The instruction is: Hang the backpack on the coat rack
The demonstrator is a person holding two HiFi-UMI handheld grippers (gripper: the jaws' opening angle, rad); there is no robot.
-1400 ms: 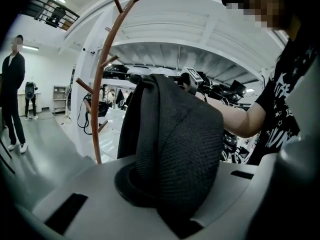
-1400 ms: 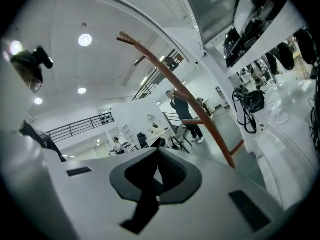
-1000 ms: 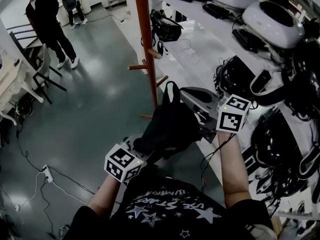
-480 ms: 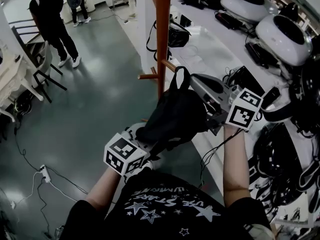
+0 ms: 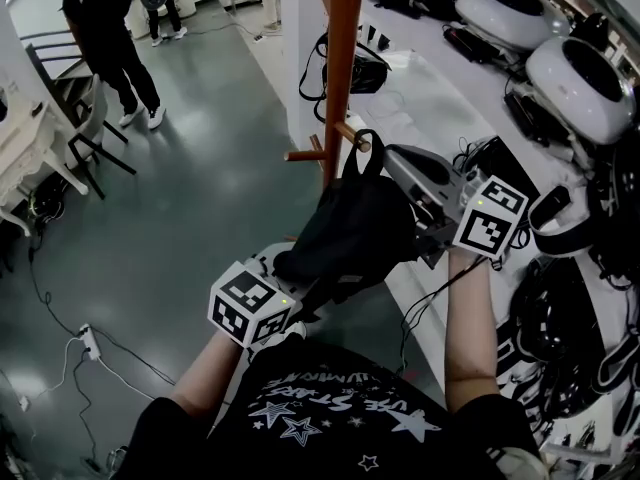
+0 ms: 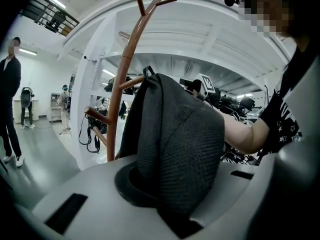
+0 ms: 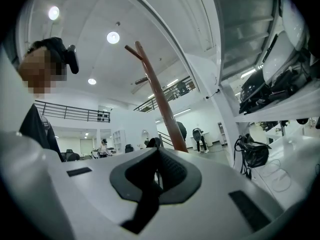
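Note:
The black backpack point(image 5: 350, 233) hangs in the air between my two grippers, its carry loop point(image 5: 360, 153) standing up close to the lower pegs point(image 5: 350, 136) of the coat rack. That wooden coat rack point(image 5: 340, 58) rises just behind the bag. At the bag's lower left, my left gripper point(image 5: 300, 273) is shut on a thick fold of its mesh fabric point(image 6: 175, 149). On the bag's right side my right gripper point(image 5: 420, 233) is shut on a thin dark strip of it point(image 7: 150, 189). The rack's pole point(image 7: 160, 104) shows straight ahead in the right gripper view.
A person in black point(image 5: 100, 28) stands far left near a chair point(image 5: 80, 128). Shelves at right hold white helmet-like units point(image 5: 590, 78) and tangled black gear. A black bag point(image 5: 360, 68) hangs behind the rack. A power strip point(image 5: 88, 343) and cables lie on the floor.
Both grippers have carried the backpack up and toward the coat rack; the carry loop now sits beside the lower pegs. Both grips are unchanged.

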